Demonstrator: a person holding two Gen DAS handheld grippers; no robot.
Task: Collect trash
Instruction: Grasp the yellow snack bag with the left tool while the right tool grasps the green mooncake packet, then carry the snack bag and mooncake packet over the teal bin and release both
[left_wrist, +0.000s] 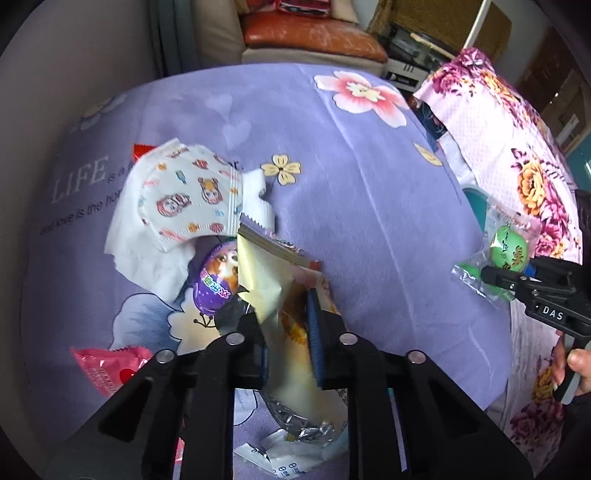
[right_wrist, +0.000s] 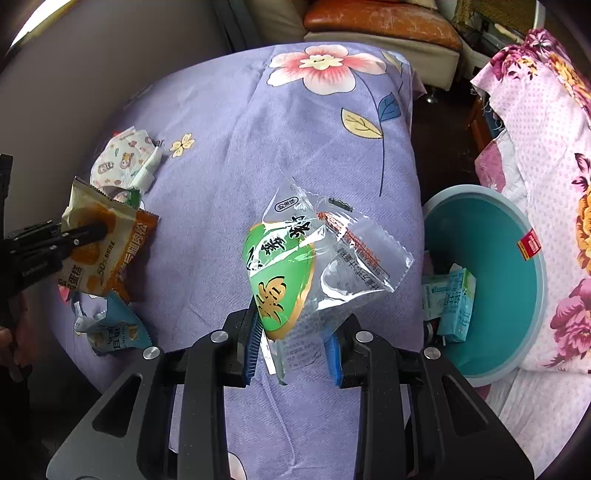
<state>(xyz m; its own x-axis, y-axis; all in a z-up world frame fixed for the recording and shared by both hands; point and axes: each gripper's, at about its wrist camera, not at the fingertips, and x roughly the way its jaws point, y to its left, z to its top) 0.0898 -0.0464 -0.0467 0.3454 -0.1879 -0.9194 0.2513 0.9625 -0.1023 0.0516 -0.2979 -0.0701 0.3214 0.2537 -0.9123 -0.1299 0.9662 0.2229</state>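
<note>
Wrappers are clamped in both our grippers — left gripper (left_wrist: 288, 317) on the orange snack wrapper (right_wrist: 107, 251), right gripper (right_wrist: 291, 332) on the green clear wrapper (right_wrist: 295, 266) — and the slick film could slip from the right jaws short of the teal bin (right_wrist: 517, 295).

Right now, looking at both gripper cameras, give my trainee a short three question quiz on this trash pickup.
1. True or false: the left gripper is shut on the orange and cream snack wrapper.
2. Multiple choice: what does the right gripper hold? A) the face mask B) the green and clear wrapper C) the pink packet
3. Short answer: what already lies inside the teal bin?

Key
1. True; its pads pinch the wrapper.
2. B, the green and clear wrapper. The face mask and pink packet lie on the purple cloth.
3. A light blue carton.
</note>
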